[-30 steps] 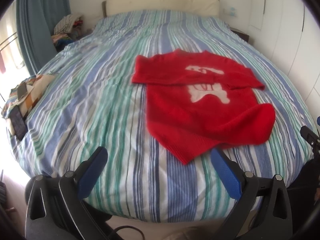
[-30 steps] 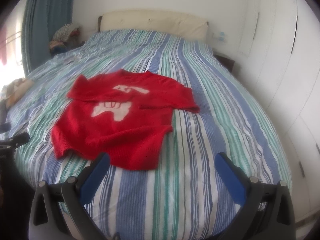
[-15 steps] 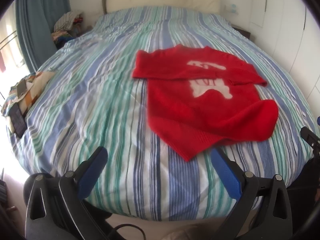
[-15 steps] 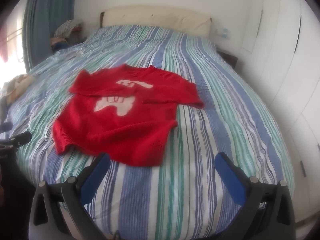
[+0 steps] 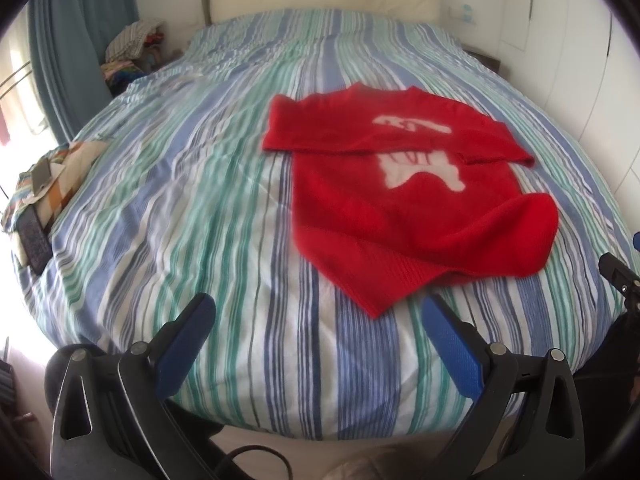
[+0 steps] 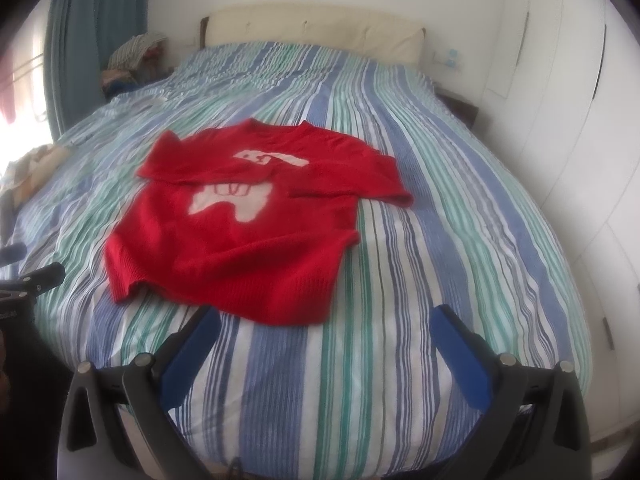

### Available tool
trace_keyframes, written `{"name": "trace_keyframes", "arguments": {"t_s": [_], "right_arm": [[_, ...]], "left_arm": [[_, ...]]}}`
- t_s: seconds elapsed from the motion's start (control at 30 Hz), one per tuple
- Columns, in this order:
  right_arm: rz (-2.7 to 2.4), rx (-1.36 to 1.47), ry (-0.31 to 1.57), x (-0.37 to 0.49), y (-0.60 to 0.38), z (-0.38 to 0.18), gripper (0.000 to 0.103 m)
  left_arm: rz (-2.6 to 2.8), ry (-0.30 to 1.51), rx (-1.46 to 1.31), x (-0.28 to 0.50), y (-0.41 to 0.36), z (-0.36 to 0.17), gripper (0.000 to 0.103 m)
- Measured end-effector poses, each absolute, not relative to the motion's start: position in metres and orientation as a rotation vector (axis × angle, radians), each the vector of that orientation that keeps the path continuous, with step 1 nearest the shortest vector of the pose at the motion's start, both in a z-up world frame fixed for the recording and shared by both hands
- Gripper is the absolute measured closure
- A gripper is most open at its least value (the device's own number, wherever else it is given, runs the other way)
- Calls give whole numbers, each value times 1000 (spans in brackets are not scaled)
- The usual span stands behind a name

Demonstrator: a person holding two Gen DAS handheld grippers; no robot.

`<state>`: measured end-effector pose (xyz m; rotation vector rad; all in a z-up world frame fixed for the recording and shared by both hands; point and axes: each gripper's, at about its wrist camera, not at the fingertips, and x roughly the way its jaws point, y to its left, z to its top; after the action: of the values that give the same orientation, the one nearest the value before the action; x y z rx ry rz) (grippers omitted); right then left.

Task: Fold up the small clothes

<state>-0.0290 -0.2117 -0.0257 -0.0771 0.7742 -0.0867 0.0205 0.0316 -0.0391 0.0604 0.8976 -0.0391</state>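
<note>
A small red sweater (image 5: pixel 404 200) with a white animal print lies on the striped bed, both sleeves folded across the chest. It also shows in the right wrist view (image 6: pixel 248 216). My left gripper (image 5: pixel 316 320) is open and empty, hovering over the bed's near edge, just short of the sweater's hem corner. My right gripper (image 6: pixel 324 332) is open and empty, just short of the hem's near edge. Part of the other gripper shows at each view's side edge.
The blue, green and white striped bedspread (image 5: pixel 192 184) covers the whole bed. A patterned cloth with a phone (image 5: pixel 36 200) lies at the left edge. A clothes pile (image 5: pixel 132 48) and blue curtain stand at the back left. White wardrobe doors (image 6: pixel 580 100) line the right.
Both grippers have moved a little forward toward the sweater's hem. The sweater has not moved, and both grippers stay open.
</note>
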Motion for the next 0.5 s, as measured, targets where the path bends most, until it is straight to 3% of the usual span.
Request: {"name": "trace_keyframes", "arguments": {"t_s": [0.5], "right_arm": [[-86,-71,783,-30,-210,-29,0]], "left_arm": [[-40,913,58,19,34,-46,0]]}}
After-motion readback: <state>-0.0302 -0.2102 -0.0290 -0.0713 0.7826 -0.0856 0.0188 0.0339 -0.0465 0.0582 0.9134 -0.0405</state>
